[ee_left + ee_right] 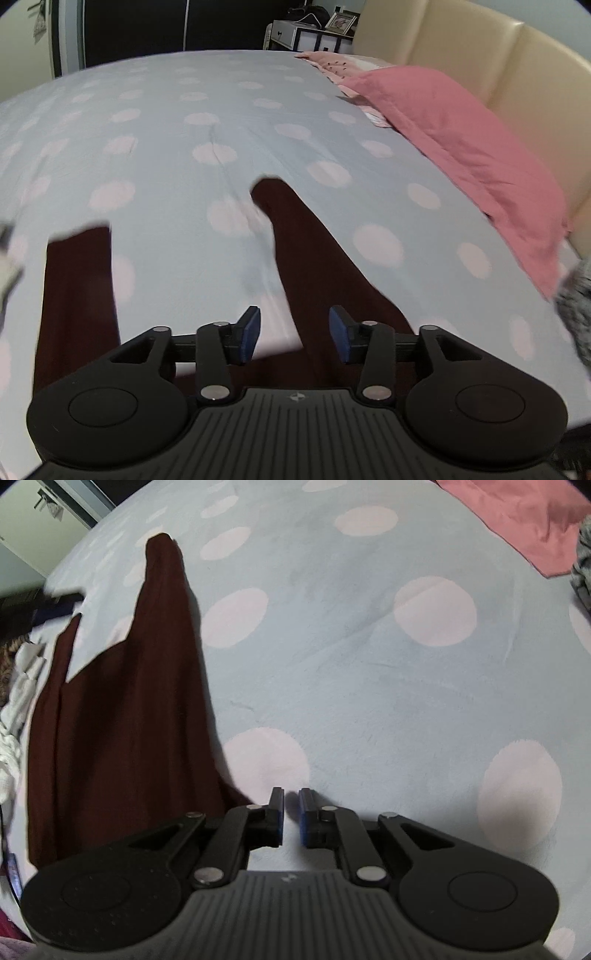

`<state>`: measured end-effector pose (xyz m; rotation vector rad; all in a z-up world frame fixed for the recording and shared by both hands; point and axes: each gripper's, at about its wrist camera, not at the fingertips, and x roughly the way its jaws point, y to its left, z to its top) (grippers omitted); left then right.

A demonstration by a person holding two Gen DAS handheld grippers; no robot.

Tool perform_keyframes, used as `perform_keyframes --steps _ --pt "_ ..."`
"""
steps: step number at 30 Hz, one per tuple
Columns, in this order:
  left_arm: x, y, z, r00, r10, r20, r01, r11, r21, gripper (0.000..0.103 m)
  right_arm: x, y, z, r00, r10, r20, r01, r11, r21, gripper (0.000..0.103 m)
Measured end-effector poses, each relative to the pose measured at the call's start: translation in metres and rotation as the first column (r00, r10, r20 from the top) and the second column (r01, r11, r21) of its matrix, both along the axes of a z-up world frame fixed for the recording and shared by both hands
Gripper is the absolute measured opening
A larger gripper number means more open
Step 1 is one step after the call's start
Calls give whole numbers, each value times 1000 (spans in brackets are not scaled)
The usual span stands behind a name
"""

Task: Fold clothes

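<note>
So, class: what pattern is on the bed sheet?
Pale blue bed sheet with large pinkish-white dots, clearest in the right wrist view.

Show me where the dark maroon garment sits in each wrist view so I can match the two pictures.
Left wrist view: the maroon garment lies lower centre, two long parts reaching up the bed, one running under the open left gripper.
Right wrist view: the garment fills the left side, beside the right gripper, whose narrowly parted jaws hold nothing.
Shared landmark: the pink pillow, on the right in both.
</note>
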<state>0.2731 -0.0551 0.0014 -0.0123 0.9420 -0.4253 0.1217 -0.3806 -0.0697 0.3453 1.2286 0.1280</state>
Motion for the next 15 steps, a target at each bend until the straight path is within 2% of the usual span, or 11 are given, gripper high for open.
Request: perform_keyframes --steps 1,2,4,7,11,15 --pt "-15 1 1 1000 5 -14 -6 1000 -19 40 -2 -1 3 1000 1 11 -2 1000 12 21" --pt "-32 3 1 1000 3 -24 -3 999 -35 40 -5 0 7 999 11 33 -12 1000 28 33" --pt "-68 4 -3 998 -7 -54 5 999 -46 41 -9 1 9 998 27 57 -29 999 35 34" --pt "-119 4 -18 991 -15 -132 9 999 -48 41 -12 5 6 996 47 71 -49 999 17 31" --pt "-179 3 -35 977 -31 -211 13 996 -86 41 -16 10 2 993 75 89 -74 997 -6 19" --pt "-225 2 -47 970 -39 -240 8 992 -130 41 -20 15 -1 989 102 106 -99 995 -31 7"
